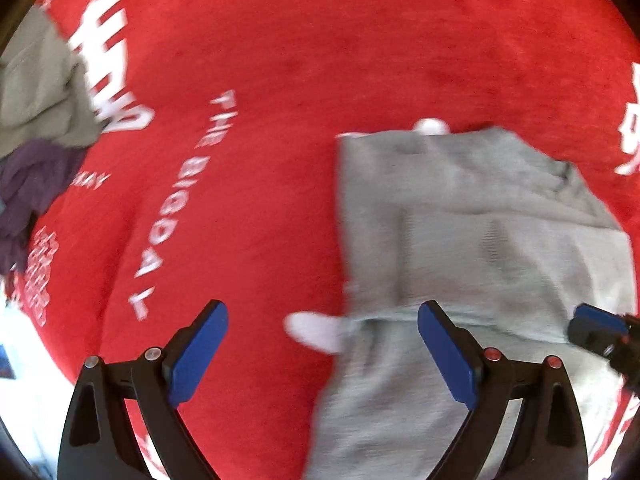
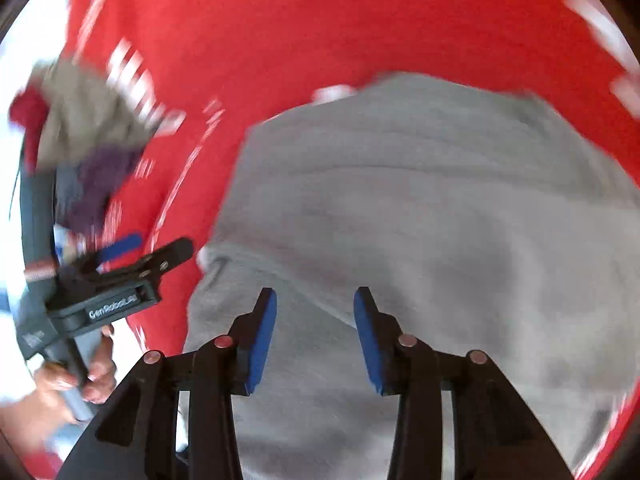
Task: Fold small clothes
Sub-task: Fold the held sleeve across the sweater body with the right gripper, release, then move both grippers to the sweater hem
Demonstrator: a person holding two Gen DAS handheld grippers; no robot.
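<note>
left wrist view – grey garment (image 1: pixel 460 240) lies lengthwise, running away from camera.

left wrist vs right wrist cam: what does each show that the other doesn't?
Only left wrist: legible white print "THE BIGDAY" on the red cloth, and the left tool from its own camera, fingers wide apart with nothing between them.

Only right wrist: the hand gripping the left tool's handle, and the right tool open above the fabric.

Both: the folded grey garment on the red cloth, and the pile of olive and purple clothes off to the left.
</note>
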